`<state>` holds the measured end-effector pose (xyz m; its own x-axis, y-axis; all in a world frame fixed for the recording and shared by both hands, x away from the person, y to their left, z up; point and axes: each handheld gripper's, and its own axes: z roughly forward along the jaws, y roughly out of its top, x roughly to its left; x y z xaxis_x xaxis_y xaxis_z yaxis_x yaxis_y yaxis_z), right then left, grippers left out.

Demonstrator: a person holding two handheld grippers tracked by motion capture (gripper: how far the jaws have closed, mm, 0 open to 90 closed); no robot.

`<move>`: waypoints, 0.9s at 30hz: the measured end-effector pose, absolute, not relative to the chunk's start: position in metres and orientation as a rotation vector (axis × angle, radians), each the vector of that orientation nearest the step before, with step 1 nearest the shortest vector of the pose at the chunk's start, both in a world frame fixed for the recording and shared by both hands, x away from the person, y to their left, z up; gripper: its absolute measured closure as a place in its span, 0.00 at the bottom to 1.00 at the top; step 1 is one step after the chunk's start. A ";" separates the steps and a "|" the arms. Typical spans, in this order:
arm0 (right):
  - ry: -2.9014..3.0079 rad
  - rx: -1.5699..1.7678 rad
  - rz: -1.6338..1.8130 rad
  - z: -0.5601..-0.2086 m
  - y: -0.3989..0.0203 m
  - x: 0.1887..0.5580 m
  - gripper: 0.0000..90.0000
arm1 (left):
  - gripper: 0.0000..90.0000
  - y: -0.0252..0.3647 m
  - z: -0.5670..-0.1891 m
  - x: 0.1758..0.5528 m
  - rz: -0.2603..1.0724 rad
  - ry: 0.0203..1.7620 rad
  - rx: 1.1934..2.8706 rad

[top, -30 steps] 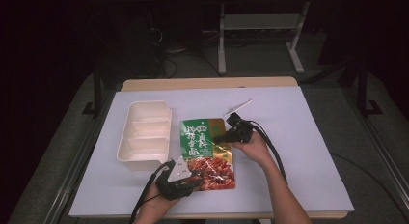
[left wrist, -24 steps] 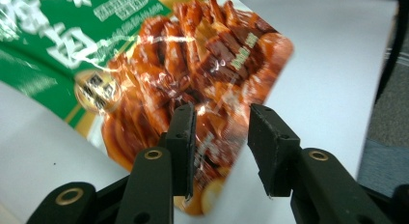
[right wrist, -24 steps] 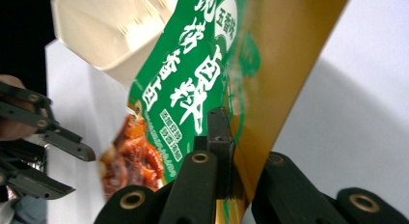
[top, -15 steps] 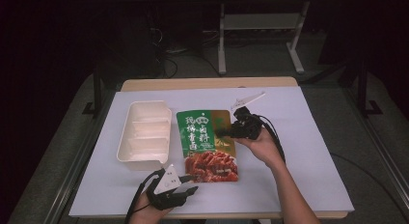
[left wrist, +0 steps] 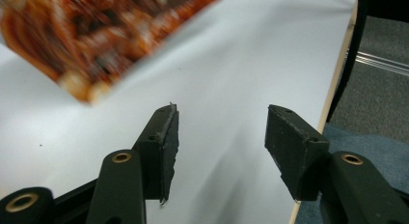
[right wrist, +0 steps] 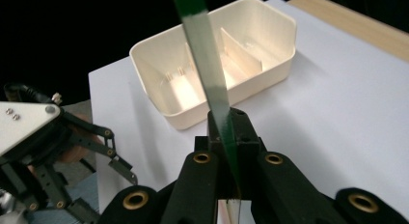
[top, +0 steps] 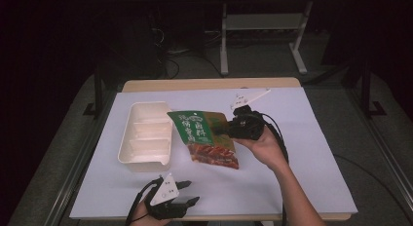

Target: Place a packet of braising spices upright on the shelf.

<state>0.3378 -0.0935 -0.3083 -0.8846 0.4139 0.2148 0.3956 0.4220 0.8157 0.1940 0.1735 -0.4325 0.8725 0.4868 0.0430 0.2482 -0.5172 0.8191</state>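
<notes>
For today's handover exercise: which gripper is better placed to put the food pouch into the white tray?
Right. The right gripper is shut on the food pouch beside the white tray; the left gripper is open at the table's near edge.

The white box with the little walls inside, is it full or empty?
Empty. The white box shows bare compartments; the food pouch is outside it, clamped in the right gripper.
</notes>
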 end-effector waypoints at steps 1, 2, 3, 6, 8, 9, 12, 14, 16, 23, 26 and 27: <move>2.625 0.751 1.492 -0.306 -0.093 0.337 1.00 | 0.49 0.174 -0.433 0.193 0.339 0.524 2.138; 2.610 0.746 1.493 -0.304 -0.092 0.337 1.00 | 0.48 0.174 -0.434 0.192 0.337 0.524 2.136; 2.605 0.749 1.496 -0.302 -0.092 0.337 1.00 | 0.47 0.175 -0.435 0.192 0.337 0.521 2.138; 2.584 0.743 1.526 -0.295 -0.090 0.338 1.00 | 0.46 0.175 -0.436 0.191 0.337 0.519 2.136; 2.579 0.736 1.542 -0.292 -0.088 0.338 1.00 | 0.45 0.175 -0.437 0.190 0.332 0.519 2.129; 2.580 0.736 1.551 -0.290 -0.086 0.338 1.00 | 0.44 0.176 -0.437 0.190 0.329 0.520 2.126; 2.577 0.709 1.559 -0.284 -0.079 0.338 1.00 | 0.42 0.177 -0.438 0.189 0.336 0.509 2.129; 2.574 0.703 1.569 -0.281 -0.075 0.338 1.00 | 0.42 0.177 -0.438 0.189 0.330 0.515 2.123; 2.569 0.699 1.577 -0.277 -0.070 0.337 1.00 | 0.41 0.178 -0.438 0.188 0.335 0.515 2.120; 2.555 0.682 1.609 -0.268 -0.055 0.341 1.00 | 0.39 0.181 -0.437 0.190 0.351 0.507 2.122; 2.552 0.678 1.631 -0.264 -0.048 0.342 1.00 | 0.39 0.182 -0.438 0.190 0.346 0.510 2.123; 2.552 0.677 1.629 -0.263 -0.046 0.343 1.00 | 0.39 0.182 -0.438 0.190 0.347 0.508 2.122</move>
